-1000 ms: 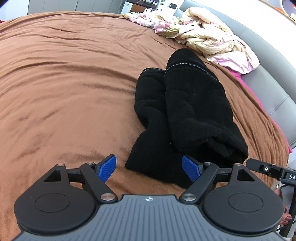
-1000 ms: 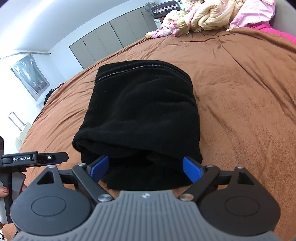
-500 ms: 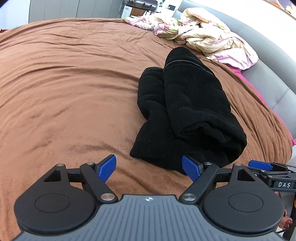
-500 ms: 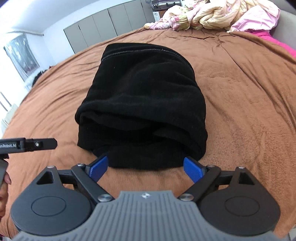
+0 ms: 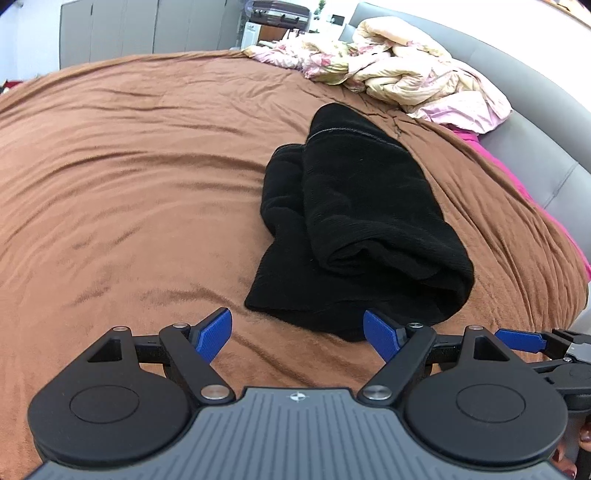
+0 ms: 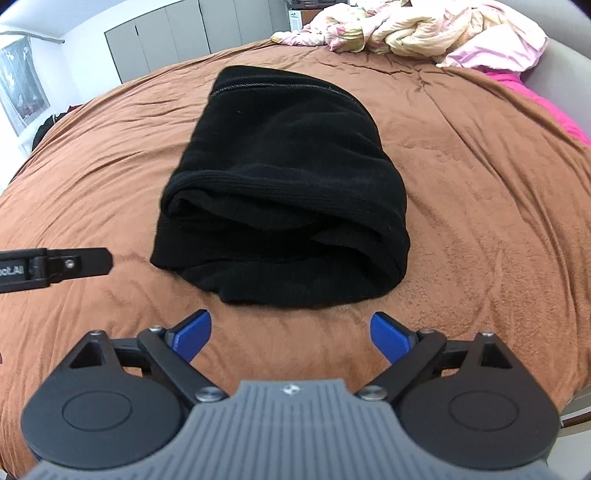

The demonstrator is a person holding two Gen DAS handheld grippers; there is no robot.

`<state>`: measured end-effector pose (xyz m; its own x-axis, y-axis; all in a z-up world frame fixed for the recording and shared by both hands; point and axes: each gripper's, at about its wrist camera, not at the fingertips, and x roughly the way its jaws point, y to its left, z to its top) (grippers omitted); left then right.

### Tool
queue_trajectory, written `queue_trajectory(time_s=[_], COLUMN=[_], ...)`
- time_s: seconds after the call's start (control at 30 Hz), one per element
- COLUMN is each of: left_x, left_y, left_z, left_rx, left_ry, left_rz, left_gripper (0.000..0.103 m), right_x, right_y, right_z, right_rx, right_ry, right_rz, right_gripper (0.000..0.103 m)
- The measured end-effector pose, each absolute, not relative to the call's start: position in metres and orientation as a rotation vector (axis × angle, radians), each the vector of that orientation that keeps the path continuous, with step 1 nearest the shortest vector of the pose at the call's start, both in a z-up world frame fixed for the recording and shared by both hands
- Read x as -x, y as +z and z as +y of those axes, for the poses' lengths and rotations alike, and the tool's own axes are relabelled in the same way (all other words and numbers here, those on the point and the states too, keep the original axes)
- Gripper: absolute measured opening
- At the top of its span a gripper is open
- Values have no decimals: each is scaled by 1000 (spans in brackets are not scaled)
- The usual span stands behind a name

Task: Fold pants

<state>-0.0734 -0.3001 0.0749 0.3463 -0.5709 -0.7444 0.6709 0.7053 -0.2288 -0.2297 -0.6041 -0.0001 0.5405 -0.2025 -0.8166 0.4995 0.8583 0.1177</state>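
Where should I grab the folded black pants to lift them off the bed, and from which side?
Grip the black pants at the thick rolled near edge, coming in low from the front; the layers stack there, so the open right gripper catches them all.

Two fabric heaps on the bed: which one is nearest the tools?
The folded black pants, lying just ahead of both open tools on the brown blanket. The pale floral quilt is bunched far off at the headboard.

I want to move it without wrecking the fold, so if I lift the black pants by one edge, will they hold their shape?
Probably not. The pants look like soft, thick knit in loose rolled layers, so a one-edge lift would likely unroll them. On the plush brown blanket they'd likely drag rather than slide. Both open grippers could support opposite sides.
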Motion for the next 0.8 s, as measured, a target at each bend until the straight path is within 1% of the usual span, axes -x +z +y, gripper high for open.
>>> queue_trajectory(time_s=[0.43, 0.8], left_x=[95, 93], left_y=[102, 115], left_z=[-315, -311], left_rx=[-195, -190], left_ry=[-796, -765], left_rz=[826, 807], left_gripper=[95, 95], right_x=[215, 212], right_y=[33, 41], right_z=[-575, -572], right_rx=[-261, -236], right_ry=[-465, -489], right_rz=[919, 914], right_gripper=[93, 93])
